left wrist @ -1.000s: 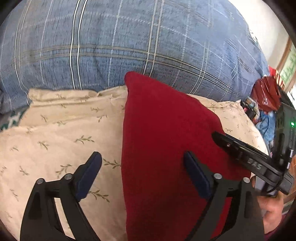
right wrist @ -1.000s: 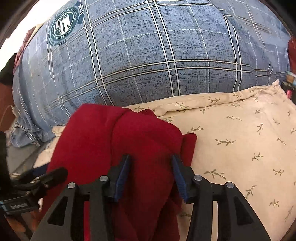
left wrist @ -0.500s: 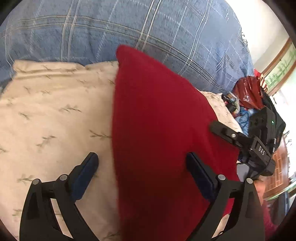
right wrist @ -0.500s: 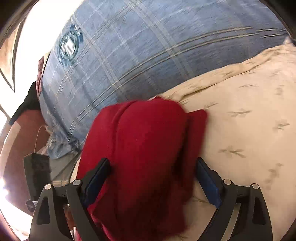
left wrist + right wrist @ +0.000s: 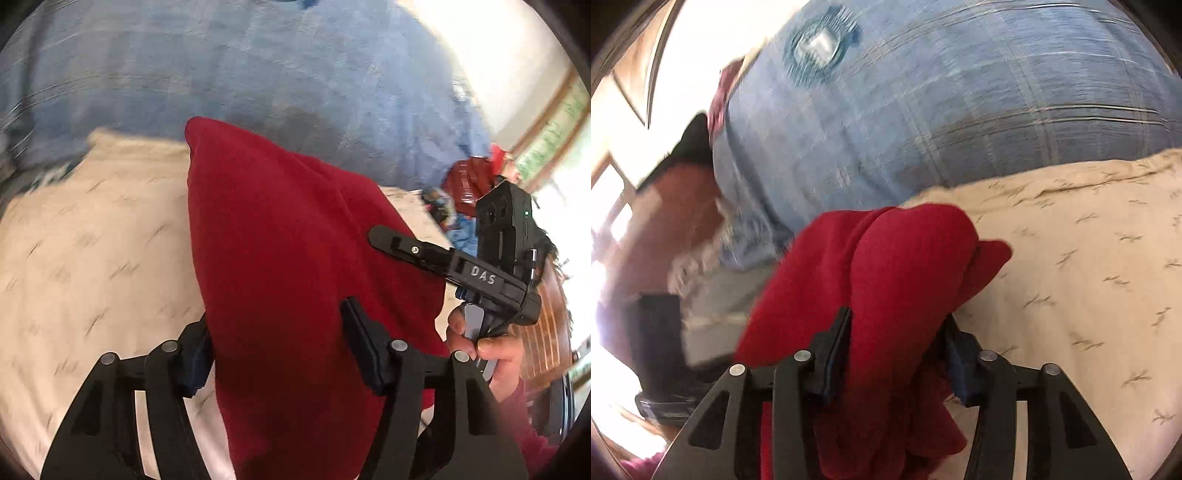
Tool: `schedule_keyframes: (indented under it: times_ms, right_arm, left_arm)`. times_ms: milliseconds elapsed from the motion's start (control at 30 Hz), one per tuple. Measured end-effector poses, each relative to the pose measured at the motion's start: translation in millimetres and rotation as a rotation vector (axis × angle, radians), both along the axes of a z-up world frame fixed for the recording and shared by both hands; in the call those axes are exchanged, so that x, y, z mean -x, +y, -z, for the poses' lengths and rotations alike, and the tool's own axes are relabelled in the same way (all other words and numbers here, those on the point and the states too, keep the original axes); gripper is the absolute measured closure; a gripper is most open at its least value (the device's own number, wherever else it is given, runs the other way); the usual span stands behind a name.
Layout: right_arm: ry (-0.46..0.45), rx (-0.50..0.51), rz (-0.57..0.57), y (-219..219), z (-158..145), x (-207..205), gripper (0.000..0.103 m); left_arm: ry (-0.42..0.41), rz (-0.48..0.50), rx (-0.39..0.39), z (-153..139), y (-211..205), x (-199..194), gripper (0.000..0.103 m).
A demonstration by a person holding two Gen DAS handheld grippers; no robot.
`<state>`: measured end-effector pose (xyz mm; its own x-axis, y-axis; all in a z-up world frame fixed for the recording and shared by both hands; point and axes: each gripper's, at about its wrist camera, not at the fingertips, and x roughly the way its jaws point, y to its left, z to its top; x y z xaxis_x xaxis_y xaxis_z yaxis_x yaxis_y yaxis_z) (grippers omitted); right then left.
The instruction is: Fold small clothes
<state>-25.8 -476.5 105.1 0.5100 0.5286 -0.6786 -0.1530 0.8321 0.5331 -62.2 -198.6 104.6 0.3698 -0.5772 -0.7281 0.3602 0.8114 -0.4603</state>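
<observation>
A folded red garment (image 5: 291,258) lies on the cream leaf-print sheet (image 5: 96,266). My left gripper (image 5: 279,347) has closed partway, with its jaws around the near end of the garment and the cloth bunched between them. In the right wrist view my right gripper (image 5: 897,354) is closed on a thick bunch of the same red garment (image 5: 905,266), which drapes over and between its fingers. My right gripper also shows in the left wrist view (image 5: 417,253), at the garment's right edge.
A blue plaid cushion (image 5: 258,62) rises behind the sheet; it also shows in the right wrist view (image 5: 960,99). A red bag (image 5: 469,181) and clutter lie at the far right. A dark box (image 5: 657,332) sits at the left of the right wrist view.
Both grippers were wide open half a second ago and have closed in on the red garment. The views have tilted and blurred with motion.
</observation>
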Motion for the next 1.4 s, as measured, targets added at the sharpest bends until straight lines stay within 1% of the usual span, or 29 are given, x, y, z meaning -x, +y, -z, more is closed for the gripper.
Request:
schedule_keyframes:
  times_ms: [33, 67, 100, 133, 167, 200, 233, 267, 333, 400, 433, 467, 567, 600, 700, 800, 867, 933, 1000, 1067, 1133, 1167, 1200, 1233, 1267, 1400]
  right_arm:
    - [0.024, 0.038, -0.001, 8, 8, -1, 0.054]
    - [0.061, 0.117, 0.010, 18, 15, -3, 0.054]
    - [0.058, 0.167, 0.022, 21, 15, -1, 0.054]
    - [0.027, 0.182, 0.032, 23, 9, 5, 0.054]
    - [0.000, 0.185, 0.040, 23, 1, 12, 0.054]
    - [-0.028, 0.189, 0.042, 24, -8, 19, 0.054]
    - [-0.060, 0.192, 0.034, 27, -17, 28, 0.054]
    - [-0.097, 0.203, 0.000, 34, -28, 39, 0.055]
    - [-0.137, 0.234, -0.070, 51, -41, 52, 0.057]
    - [-0.179, 0.268, -0.138, 70, -44, 70, 0.059]
    - [-0.180, 0.297, -0.151, 75, -41, 74, 0.061]
    - [-0.163, 0.365, -0.159, 83, -30, 75, 0.063]
    - [-0.111, 0.517, -0.116, 87, 2, 67, 0.064]
    - [-0.107, 0.538, -0.101, 84, 11, 64, 0.064]
    - [-0.114, 0.505, -0.084, 75, 14, 64, 0.064]
    - [-0.112, 0.515, -0.082, 75, 8, 68, 0.064]
    - [-0.115, 0.500, -0.078, 75, -2, 75, 0.061]
    - [-0.128, 0.462, -0.073, 74, -11, 82, 0.059]
    - [-0.140, 0.433, -0.083, 76, -19, 90, 0.059]
    - [-0.140, 0.442, -0.099, 81, -15, 95, 0.058]
    - [-0.125, 0.481, -0.105, 86, -4, 95, 0.058]
    - [-0.095, 0.514, -0.104, 88, 8, 91, 0.057]
    - [-0.074, 0.522, -0.101, 88, 16, 87, 0.057]
    - [-0.065, 0.510, -0.092, 86, 20, 86, 0.057]
    - [-0.070, 0.480, -0.073, 83, 18, 86, 0.056]
    - [-0.096, 0.412, -0.053, 74, -1, 92, 0.055]
  left_arm:
    - [0.021, -0.022, -0.038, 10, 4, 2, 0.040]
    - [0.034, -0.035, -0.072, 18, 6, 3, 0.040]
    - [0.040, -0.047, -0.098, 24, 8, 4, 0.040]
    - [0.036, -0.059, -0.115, 27, 12, 7, 0.038]
    - [0.020, -0.066, -0.118, 26, 14, 11, 0.037]
    - [-0.014, -0.076, -0.132, 22, 16, 14, 0.036]
    - [-0.073, -0.098, -0.168, 14, 17, 17, 0.032]
    - [-0.111, -0.123, -0.192, 9, 18, 17, 0.030]
    - [-0.162, -0.157, -0.223, 2, 16, 16, 0.025]
    - [-0.181, -0.162, -0.254, 6, 11, 10, 0.025]
    - [-0.178, -0.162, -0.261, 9, 10, 8, 0.025]
    - [-0.170, -0.162, -0.261, 12, 10, 7, 0.024]
    - [-0.161, -0.166, -0.253, 19, 4, 1, 0.021]
    - [-0.162, -0.167, -0.252, 19, 6, 3, 0.021]
    - [-0.158, -0.175, -0.255, 20, 5, 5, 0.020]
    - [-0.169, -0.172, -0.265, 18, 0, 9, 0.020]
    - [-0.173, -0.176, -0.269, 17, 0, 12, 0.020]
    - [-0.179, -0.179, -0.271, 17, 1, 13, 0.020]
    - [-0.178, -0.181, -0.270, 18, 2, 14, 0.020]
    - [-0.172, -0.184, -0.266, 19, 3, 14, 0.020]
    - [-0.165, -0.188, -0.262, 20, 3, 13, 0.020]
    - [-0.161, -0.190, -0.260, 20, 3, 13, 0.019]
    - [-0.153, -0.191, -0.256, 21, 3, 12, 0.019]
    - [-0.146, -0.192, -0.253, 22, 3, 12, 0.019]
    - [-0.141, -0.197, -0.250, 21, 4, 13, 0.019]
    - [-0.159, -0.200, -0.265, 16, 6, 20, 0.019]
